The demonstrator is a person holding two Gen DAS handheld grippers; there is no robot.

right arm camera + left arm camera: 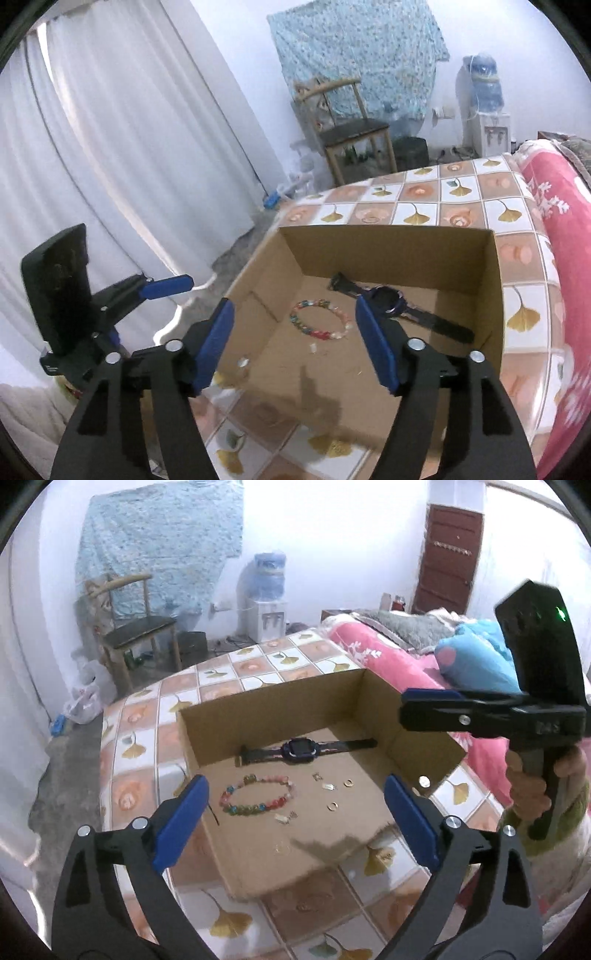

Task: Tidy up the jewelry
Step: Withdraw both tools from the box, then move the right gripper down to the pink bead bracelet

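The watch [298, 750], bead bracelet [258, 796] and small earrings [334, 794] already lay inside the cardboard box [280, 701]; both the left gripper [295, 812] and right gripper [295, 345] hung wide open and empty; little seemed left to do.

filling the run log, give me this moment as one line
left gripper: open, empty | right gripper: open, empty | bead bracelet, watch, small earrings: in cardboard box

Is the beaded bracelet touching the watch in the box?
Apart. The left wrist view shows bare cardboard between the beaded bracelet and the watch strap behind it.
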